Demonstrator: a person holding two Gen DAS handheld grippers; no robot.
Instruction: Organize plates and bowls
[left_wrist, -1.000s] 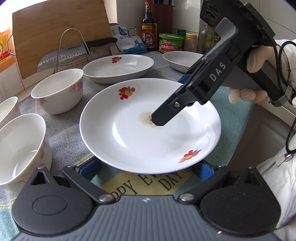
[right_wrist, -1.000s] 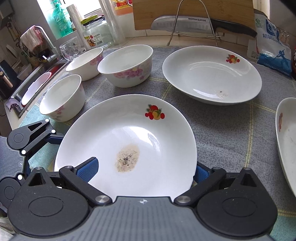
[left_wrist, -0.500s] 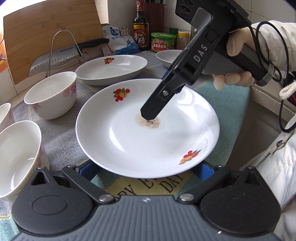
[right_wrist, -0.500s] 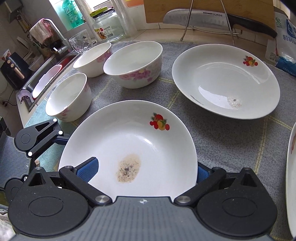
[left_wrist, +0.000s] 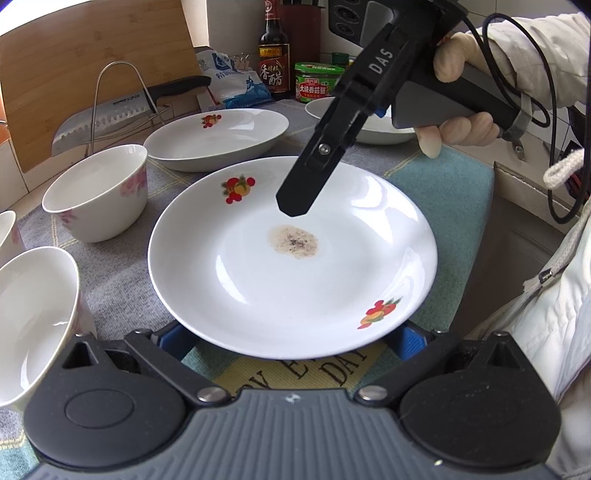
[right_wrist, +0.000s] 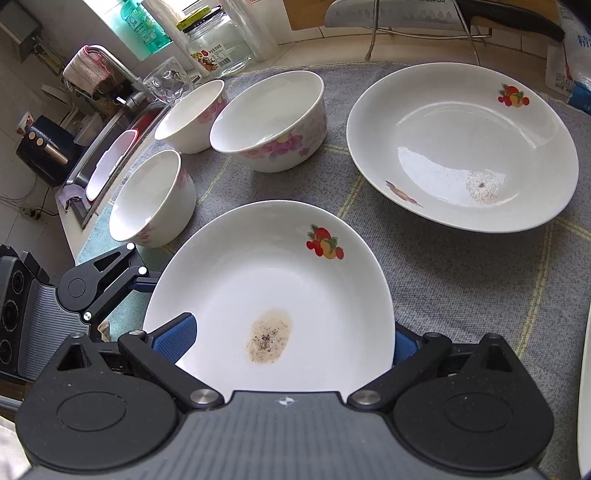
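Note:
A white plate (left_wrist: 295, 280) with fruit prints and a brown stain lies on the grey mat; it also shows in the right wrist view (right_wrist: 273, 291). My left gripper (left_wrist: 291, 341) is open, its blue pads on either side of the plate's near edge, partly under it. My right gripper (right_wrist: 291, 338) is open around the plate's opposite edge; one finger (left_wrist: 303, 188) hangs over the stain. A second fruit plate (left_wrist: 218, 138) (right_wrist: 461, 147) lies behind. Three floral bowls (right_wrist: 269, 118) (right_wrist: 153, 197) (right_wrist: 190, 114) stand to the left. A third plate (left_wrist: 365, 122) is partly hidden.
A knife (left_wrist: 122, 110) rests on a wire rack before a wooden cutting board (left_wrist: 92, 55). A sauce bottle (left_wrist: 273, 62), jar (left_wrist: 317, 86) and bag (left_wrist: 229, 86) stand at the back. A sink (right_wrist: 110, 162) lies left of the mat. The counter edge (left_wrist: 517, 206) runs at right.
My right gripper has risen and tilted, so its finger now hangs above the stain instead of touching down on it. The plate has stayed on the mat.

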